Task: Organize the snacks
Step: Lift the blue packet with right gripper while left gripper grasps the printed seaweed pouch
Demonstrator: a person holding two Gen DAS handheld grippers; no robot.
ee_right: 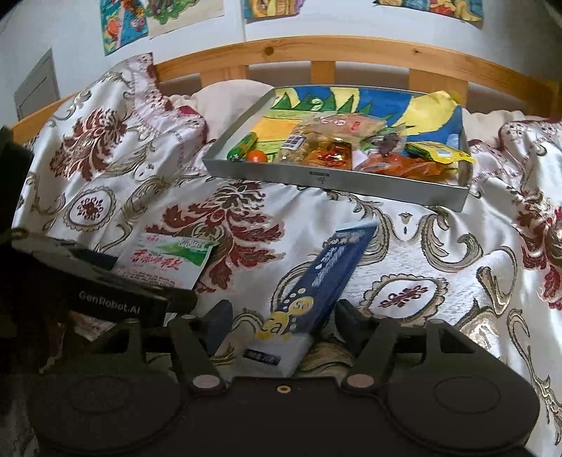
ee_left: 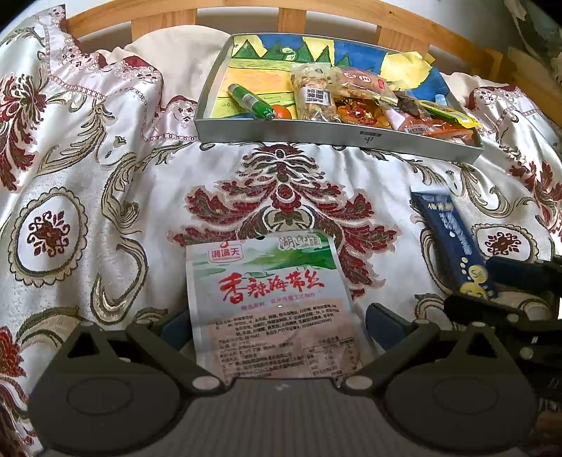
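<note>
Two snacks left on the bedspread, a gripper poised over each

Left gripper (ee_left: 274, 327) brackets the seaweed packet (ee_left: 268, 298), right gripper (ee_right: 281, 320) the blue box (ee_right: 326, 281); both stand open, gripping nothing. Next they must close, then lift to the tray (ee_left: 337, 135)

i see a glossy white bedspread (ee_left: 105, 158) with dark red flowers and gold scrolls, rumpled into folds across the bed. behind it runs a slatted wooden headboard (ee_right: 316, 52), and a plain cream pillow (ee_left: 182, 59) leans against the slats. on the white wall above, several bright children's drawings (ee_right: 123, 21) are stuck up. at far left i make out a grey panel (ee_right: 37, 88) on the wall.
</note>
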